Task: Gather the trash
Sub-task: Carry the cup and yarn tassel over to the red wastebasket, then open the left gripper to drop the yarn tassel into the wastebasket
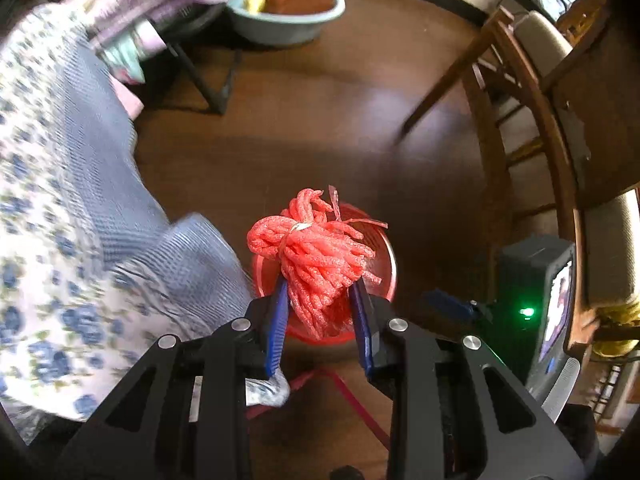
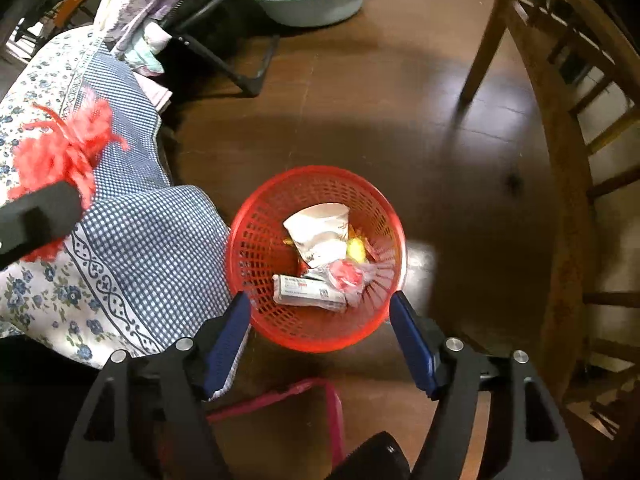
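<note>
I find both wrist cameras facing steeply down at the floor, each looking along its own fingers toward the red basket (image 2: 316, 258). My right view sits just above and near the basket, seeing straight into it. My left view hangs above the same basket (image 1: 384, 256), which a red netting bundle (image 1: 316, 252) largely covers. Both share the basket, the checked cloth (image 2: 160, 232) beside it (left of it in each), and the pale basin (image 1: 288, 20) well beyond.

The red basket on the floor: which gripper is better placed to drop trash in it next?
Left. The left gripper grips the red foam netting directly over the red basket; the right gripper is open and empty.
</note>
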`<state>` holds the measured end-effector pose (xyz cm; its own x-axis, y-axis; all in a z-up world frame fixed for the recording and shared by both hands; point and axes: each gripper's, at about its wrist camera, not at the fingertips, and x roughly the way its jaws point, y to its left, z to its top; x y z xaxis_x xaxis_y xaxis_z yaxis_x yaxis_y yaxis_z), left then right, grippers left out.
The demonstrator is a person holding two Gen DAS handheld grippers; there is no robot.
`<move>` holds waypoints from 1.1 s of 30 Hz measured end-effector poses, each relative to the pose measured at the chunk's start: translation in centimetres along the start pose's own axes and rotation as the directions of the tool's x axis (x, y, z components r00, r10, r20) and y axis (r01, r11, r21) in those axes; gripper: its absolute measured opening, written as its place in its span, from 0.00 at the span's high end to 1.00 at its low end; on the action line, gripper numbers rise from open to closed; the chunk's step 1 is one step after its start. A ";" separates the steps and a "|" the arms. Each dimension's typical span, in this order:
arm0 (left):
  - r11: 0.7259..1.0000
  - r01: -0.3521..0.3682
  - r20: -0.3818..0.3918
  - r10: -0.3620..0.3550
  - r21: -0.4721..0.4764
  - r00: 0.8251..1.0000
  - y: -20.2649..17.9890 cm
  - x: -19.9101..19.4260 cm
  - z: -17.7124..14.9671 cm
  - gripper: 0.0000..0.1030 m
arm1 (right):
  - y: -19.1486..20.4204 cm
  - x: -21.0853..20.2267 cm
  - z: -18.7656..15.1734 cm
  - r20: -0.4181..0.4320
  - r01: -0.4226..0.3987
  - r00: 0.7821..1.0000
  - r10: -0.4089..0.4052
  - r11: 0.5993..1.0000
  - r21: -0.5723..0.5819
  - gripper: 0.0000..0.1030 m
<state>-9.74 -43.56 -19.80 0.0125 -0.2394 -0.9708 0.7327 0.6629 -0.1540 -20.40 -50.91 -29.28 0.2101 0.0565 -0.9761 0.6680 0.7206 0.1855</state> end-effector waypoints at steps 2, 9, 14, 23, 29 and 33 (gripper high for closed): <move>1.000 0.008 -0.036 -0.007 0.003 0.999 -0.2 1.0 -0.1 0.70 | -0.9 0.0 -0.4 -0.029 0.014 0.999 -0.014 1.000 0.017 0.31; 0.991 0.120 -0.190 -0.129 -0.056 0.973 0.1 4.9 0.0 0.70 | -2.8 0.3 -1.3 -0.044 0.025 0.999 -0.022 0.998 0.062 0.31; 0.991 0.122 -0.223 -0.133 -0.060 0.966 0.0 5.9 0.0 0.69 | -2.8 0.2 -1.3 -0.039 0.019 0.999 -0.017 0.998 0.058 0.31; 0.994 0.107 -0.181 -0.108 -0.020 0.977 -0.7 5.1 0.3 0.25 | -2.6 -0.2 -1.2 -0.042 0.016 0.999 -0.014 0.999 0.048 0.31; 0.990 0.132 -0.173 -0.140 -0.056 0.975 -0.1 4.7 0.5 0.25 | -2.3 -0.5 -1.6 -0.059 0.028 0.998 -0.026 0.999 0.033 0.31; 0.986 0.150 -0.133 -0.158 -0.067 0.978 0.1 3.7 0.7 0.25 | -2.2 -1.0 -1.7 -0.059 0.032 0.998 -0.030 0.999 0.031 0.31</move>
<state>-9.17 -44.91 -23.31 -0.1942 -0.2444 -0.9500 0.6788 0.6656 -0.3100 -23.29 -51.35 -28.92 0.1476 0.0753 -0.9862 0.6961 0.7004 0.1577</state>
